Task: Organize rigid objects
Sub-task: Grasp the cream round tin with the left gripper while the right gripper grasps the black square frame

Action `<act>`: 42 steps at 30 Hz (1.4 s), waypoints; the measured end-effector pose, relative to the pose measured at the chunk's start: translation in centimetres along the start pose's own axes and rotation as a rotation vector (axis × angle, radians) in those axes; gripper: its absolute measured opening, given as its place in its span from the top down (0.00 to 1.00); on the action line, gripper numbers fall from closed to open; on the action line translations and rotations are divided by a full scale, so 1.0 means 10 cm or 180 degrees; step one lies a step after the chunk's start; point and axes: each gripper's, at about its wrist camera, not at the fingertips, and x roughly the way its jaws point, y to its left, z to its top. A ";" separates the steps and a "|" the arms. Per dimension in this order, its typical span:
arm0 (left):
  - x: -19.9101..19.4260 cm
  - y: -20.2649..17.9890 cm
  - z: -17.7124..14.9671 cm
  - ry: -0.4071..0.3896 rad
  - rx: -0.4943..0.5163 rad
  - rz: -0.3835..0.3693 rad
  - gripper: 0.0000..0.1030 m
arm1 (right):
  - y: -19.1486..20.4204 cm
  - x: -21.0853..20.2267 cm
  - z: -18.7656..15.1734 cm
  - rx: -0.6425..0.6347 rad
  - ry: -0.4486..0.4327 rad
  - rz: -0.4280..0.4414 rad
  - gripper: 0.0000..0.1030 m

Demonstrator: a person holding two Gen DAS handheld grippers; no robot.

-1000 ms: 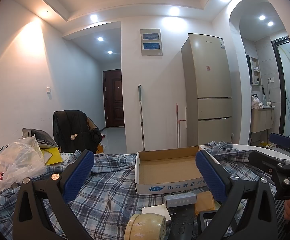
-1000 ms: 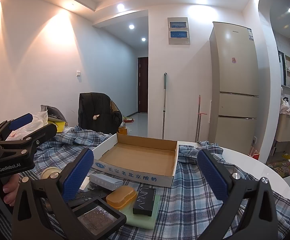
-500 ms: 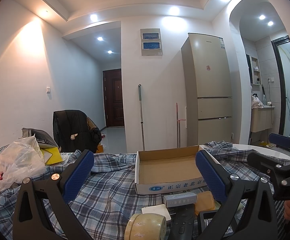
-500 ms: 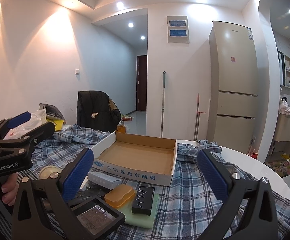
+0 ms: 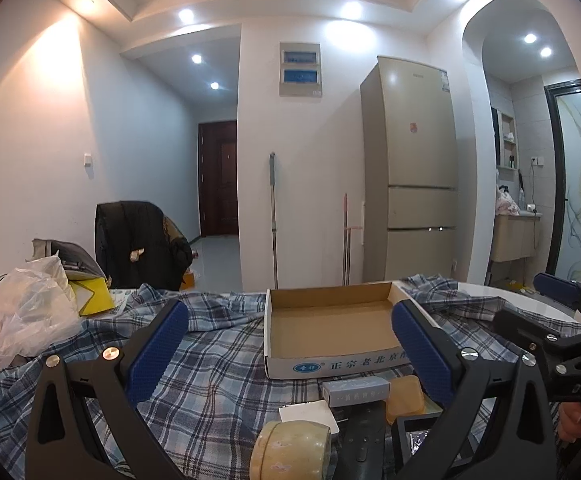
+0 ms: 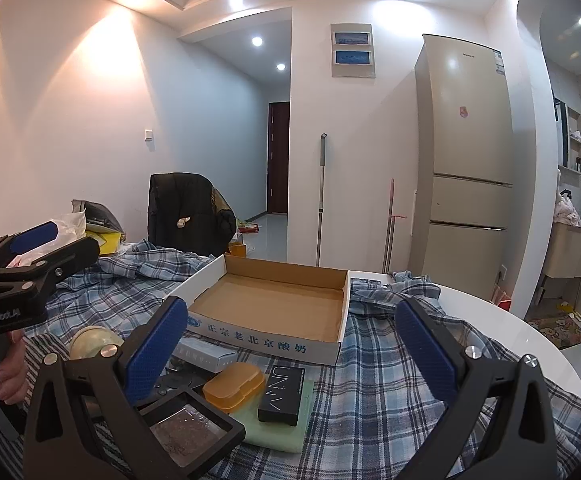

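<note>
Cardboard, the shallow empty white-sided tray (image 6: 274, 308) sits on the plaid-covered table (image 6: 390, 380) beyond both spread, empty claws, the left claw (image 5: 288, 354) and right claw (image 6: 290, 350), with the amber plastic case (image 6: 233, 386) and black box (image 6: 282, 394) just before it.

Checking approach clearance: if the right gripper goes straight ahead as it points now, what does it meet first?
Probably the open shallow cardboard box on the blue plaid cloth: it lies dead ahead between the open right gripper fingers. Depth unclear; it might pass above the near wall.

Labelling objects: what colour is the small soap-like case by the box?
Translucent orange case; clearest in right wrist view.
</note>
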 end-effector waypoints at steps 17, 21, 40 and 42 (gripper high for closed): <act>0.29 0.34 0.07 0.1109 -0.0393 -0.0310 0.15 | -0.03 0.06 -0.01 0.0064 0.0232 0.0080 0.00; 0.19 0.19 0.10 0.1193 -0.0117 -0.0452 0.15 | -0.06 0.02 0.07 0.0166 0.0277 0.0023 0.00; 0.58 0.18 -0.42 0.2079 0.0033 -0.0430 0.44 | -0.14 0.17 0.22 0.0519 0.1273 -0.0376 0.00; 0.56 0.11 -0.46 0.2107 0.0138 -0.0537 0.50 | -0.11 0.23 0.25 0.0535 0.1330 -0.0374 0.00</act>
